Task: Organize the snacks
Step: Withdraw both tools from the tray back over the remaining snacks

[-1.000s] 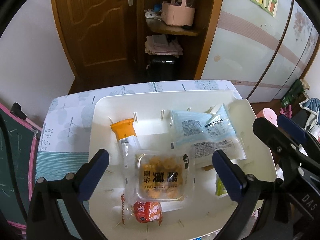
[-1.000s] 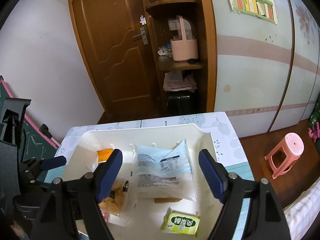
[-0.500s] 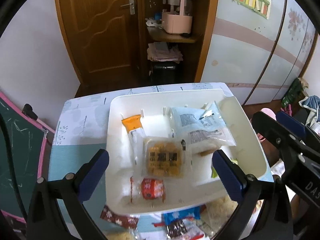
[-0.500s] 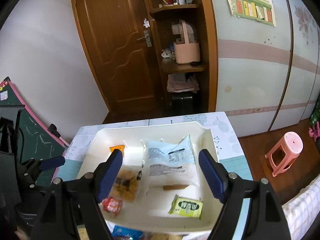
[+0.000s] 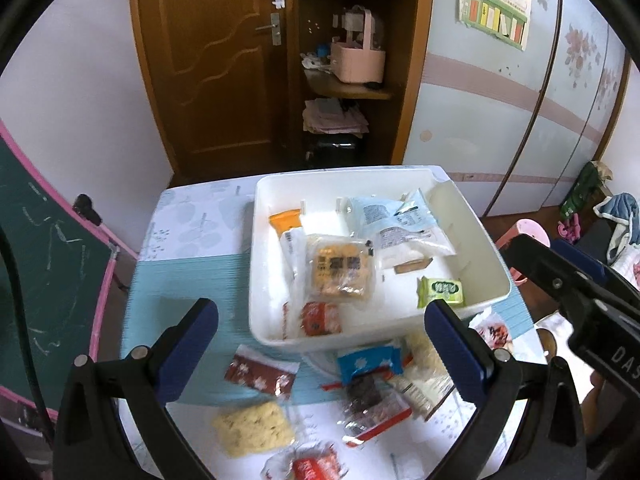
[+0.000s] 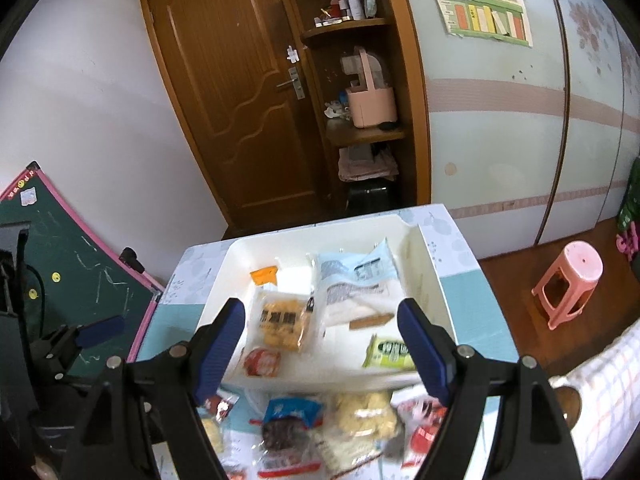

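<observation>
Snacks lie loose on the table (image 5: pixel 188 280) close by: a yellow noodle block (image 5: pixel 252 428) at 6 o'clock and a blue packet (image 5: pixel 368 362) beside it. The left gripper (image 5: pixel 320 344) and the right gripper (image 6: pixel 320 340) both hang above them with fingers spread wide, holding nothing. Farther off, at 12 o'clock, the white bin (image 5: pixel 256 248) holds a green packet (image 5: pixel 440 291), an orange cookie pack (image 5: pixel 340 270) and a pale blue bag (image 5: pixel 394 220).

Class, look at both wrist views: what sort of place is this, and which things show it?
Probably a room in a home: a wooden door, corner shelves of household odds and ends, and a small table with a white snack bin.
</observation>
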